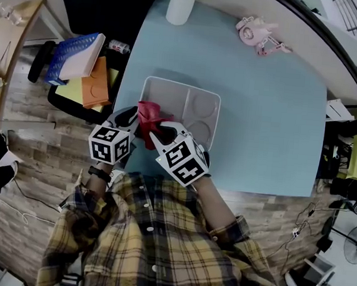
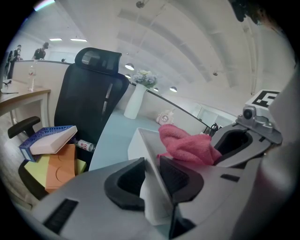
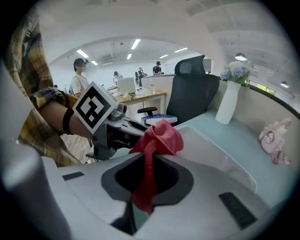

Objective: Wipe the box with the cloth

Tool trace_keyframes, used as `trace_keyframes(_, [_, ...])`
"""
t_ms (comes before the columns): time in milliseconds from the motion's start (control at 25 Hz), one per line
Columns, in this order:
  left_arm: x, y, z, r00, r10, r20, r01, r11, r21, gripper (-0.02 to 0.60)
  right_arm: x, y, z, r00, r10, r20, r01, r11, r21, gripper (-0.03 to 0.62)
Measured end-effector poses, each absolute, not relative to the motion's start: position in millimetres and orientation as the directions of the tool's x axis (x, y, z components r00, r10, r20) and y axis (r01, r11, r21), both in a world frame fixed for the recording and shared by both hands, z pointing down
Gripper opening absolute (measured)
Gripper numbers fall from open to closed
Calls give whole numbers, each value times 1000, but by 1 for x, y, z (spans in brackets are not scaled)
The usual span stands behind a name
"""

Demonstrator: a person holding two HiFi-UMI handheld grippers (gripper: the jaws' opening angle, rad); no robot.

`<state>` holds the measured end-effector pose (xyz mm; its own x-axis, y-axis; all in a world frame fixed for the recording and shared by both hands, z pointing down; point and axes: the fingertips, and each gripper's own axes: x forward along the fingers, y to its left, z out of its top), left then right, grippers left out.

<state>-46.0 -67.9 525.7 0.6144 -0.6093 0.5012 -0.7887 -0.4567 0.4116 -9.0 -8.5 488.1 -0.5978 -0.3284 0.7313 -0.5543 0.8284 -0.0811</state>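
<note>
The left tongs (image 2: 152, 174) pinch the thin near wall of the white box (image 1: 170, 97) and hold it in place. The right tongs (image 3: 149, 174) are shut tight on the red cloth (image 3: 157, 138). The cloth bunches up above the pads and hangs down below them. It sits at the near left corner of the box, just beside the left tongs. I cannot tell if it touches the box floor.

I think the wiping is only at its start. Next, the right tongs need to push the cloth down into the box and rub it across the floor and into the round dips. The left tongs should stop the box from sliding.

The cloth looks soft and fuzzy, like a small towel. The box looks like hard, smooth plastic. It is flat and low, with parts inside and two round hollows. It lies on a pale blue desk (image 1: 269, 116) with a smooth top. Farther off stand a tall white vase (image 1: 181, 4) and a small pink toy (image 1: 258, 34).
</note>
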Motion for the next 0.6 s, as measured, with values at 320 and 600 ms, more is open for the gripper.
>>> trace_keyframes(320, [-46, -68, 526, 614, -614, 496, -789, -456, 412, 98, -10, -7, 513, -538, -307, 785, -517, 856, -19, 54])
trace_keyframes(600, [-47, -66, 526, 610, -619, 496, -792, -450, 412, 98, 5, -2, 516, -505, -308, 807, -520, 854, 1, 54])
